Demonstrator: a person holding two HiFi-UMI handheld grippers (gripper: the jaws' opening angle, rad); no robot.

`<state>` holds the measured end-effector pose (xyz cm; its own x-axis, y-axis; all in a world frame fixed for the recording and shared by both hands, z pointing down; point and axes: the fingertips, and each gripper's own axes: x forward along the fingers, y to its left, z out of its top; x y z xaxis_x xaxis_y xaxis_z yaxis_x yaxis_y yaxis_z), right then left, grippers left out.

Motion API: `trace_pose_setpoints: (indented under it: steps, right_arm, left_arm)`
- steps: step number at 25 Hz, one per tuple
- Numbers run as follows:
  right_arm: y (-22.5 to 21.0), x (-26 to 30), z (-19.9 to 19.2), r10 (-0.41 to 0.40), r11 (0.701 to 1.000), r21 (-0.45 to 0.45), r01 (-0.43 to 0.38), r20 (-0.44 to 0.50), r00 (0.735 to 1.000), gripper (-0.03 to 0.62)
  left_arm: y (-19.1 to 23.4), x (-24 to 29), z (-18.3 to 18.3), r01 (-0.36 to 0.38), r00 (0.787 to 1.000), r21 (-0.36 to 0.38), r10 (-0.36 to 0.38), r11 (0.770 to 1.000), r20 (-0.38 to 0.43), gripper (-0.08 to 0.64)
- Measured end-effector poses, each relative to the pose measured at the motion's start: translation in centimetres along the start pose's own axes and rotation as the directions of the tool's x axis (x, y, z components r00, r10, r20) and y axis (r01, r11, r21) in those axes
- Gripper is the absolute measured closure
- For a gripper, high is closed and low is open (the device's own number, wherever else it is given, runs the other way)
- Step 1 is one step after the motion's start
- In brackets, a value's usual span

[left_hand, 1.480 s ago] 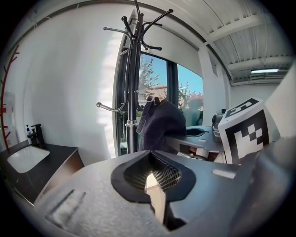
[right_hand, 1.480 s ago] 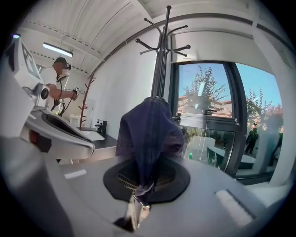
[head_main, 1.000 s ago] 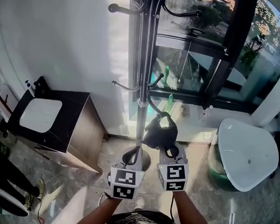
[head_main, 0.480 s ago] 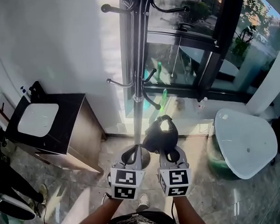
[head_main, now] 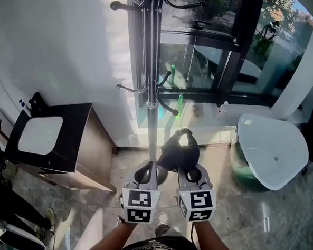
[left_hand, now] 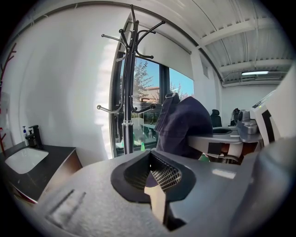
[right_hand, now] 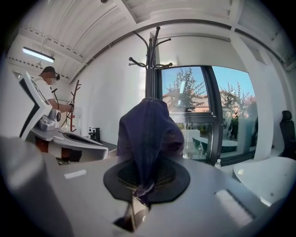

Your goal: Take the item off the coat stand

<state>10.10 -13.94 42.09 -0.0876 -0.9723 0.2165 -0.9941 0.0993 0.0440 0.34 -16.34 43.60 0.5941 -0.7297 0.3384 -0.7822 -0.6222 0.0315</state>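
There are two tools, both at the bottom centre of the head view, side by side. The left tool (head_main: 147,173) has its jaws pressed together with nothing between them. The right tool (head_main: 188,169) is pinching one dark blue cloth item, apparently a cap (head_main: 177,149), by a fold at its lower edge. The cloth stands up from the jaws in the right gripper view.

There is one black coat stand (head_main: 149,69), running from the top centre of the head view down to just above the tools. The cap is clear of its curved hooks, below them and a little to the right of the pole.

At the left of the frame, one dark tabletop (head_main: 80,133) carries a single white basin (head_main: 39,133) sunk into it. At the right stands one rounded white tabletop (head_main: 274,151). One green bottle (head_main: 180,100) stands by the window frame, just right of the pole.

One person (right_hand: 47,83) shows at the upper left of the right gripper view.
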Motion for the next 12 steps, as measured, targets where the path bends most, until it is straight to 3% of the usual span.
trace_pose_setpoints:
  steps: [12]
  right_arm:
    - [0.62,-1.05,-0.45,-0.012,1.000,-0.001,0.012,-0.005,1.000,0.574]
  left_arm:
    - [-0.57,-0.91,-0.53,0.025,1.000,0.004,-0.025,1.000,-0.001,0.558]
